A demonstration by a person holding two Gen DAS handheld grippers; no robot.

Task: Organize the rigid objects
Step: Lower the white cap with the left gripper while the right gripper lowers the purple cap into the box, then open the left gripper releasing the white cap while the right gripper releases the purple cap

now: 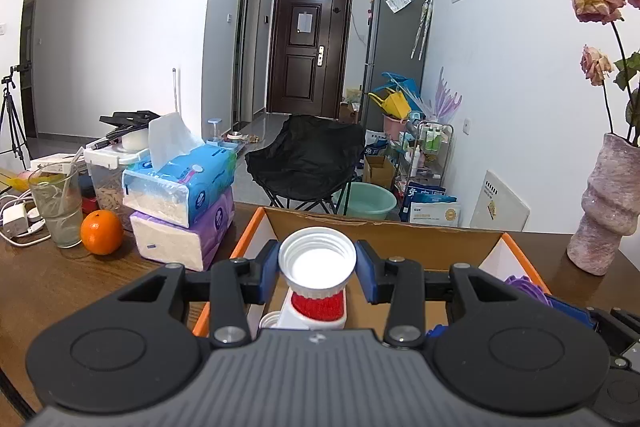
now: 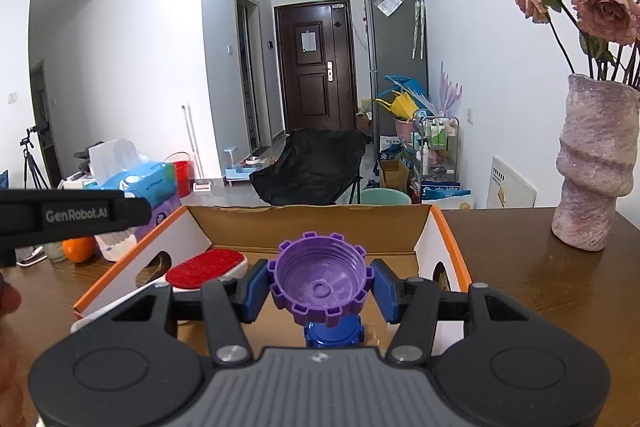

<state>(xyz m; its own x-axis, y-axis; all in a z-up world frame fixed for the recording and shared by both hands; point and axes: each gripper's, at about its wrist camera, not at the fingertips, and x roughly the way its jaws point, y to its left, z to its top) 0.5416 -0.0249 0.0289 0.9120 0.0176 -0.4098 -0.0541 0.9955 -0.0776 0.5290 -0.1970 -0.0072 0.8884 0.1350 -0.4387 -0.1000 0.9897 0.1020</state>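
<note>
Wooden tabletop [image 2: 520, 267], cardboard box [image 1: 384, 231] at 12 o'clock. Left hand-held gripper [image 1: 317, 263] pinches a white cap [image 1: 317, 259], right hand-held gripper [image 2: 320, 287] a purple cap [image 2: 320, 285]. Best to lower both well inside before letting go.

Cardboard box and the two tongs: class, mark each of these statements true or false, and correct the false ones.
1. The left tongs grip a white cap. True.
2. The right tongs grip a red cap. False: the cap is purple.
3. A red-padded brush lies in the cardboard box. True.
4. The orange sits inside the box. False: it stands on the table, beside the tissue packs.
5. The vase lies on its side. False: it stands upright.
</note>
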